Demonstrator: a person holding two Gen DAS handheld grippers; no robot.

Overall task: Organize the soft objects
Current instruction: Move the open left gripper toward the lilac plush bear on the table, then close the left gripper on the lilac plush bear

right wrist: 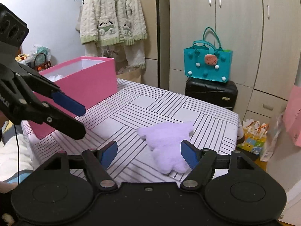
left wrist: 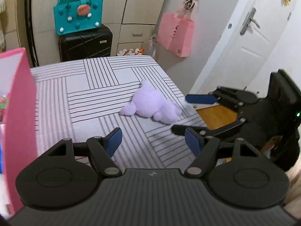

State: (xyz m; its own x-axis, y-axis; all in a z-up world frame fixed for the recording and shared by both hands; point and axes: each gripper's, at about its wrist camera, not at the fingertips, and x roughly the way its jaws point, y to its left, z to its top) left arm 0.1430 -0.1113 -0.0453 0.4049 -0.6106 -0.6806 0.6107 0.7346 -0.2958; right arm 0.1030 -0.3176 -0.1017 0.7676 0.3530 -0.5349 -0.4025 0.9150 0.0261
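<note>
While both jaws stand apart with nothing between them, the left hand-held gripper (left wrist: 151,141) hovers over the striped surface (left wrist: 90,101), and the purple plush toy (left wrist: 150,105) lies beyond its blue pads, near the surface's far right corner. The right hand-held gripper (right wrist: 148,153) is likewise released; in its own view the right blue pad sits just in front of the plush toy's near edge, though whether it touches the fur cannot be told. On the left hand-held gripper's body, seen from the right wrist at the picture's left edge, a few white letters show, cut off and too small to read.

Left of the plush toy stands the pink box (right wrist: 84,81), open at the top, with something white inside that is hard to make out. Beyond the plush toy, off the surface, a teal bag (right wrist: 207,66) with a strawberry patch rests on a black suitcase (right wrist: 210,93), whose small plate carries writing too small to read. To the right of the plush toy a pink paper bag (left wrist: 176,33) hangs on the wall; its dark print is blurred and partly folded away. A cream knitted jacket (right wrist: 112,15) hangs behind the pink box.
</note>
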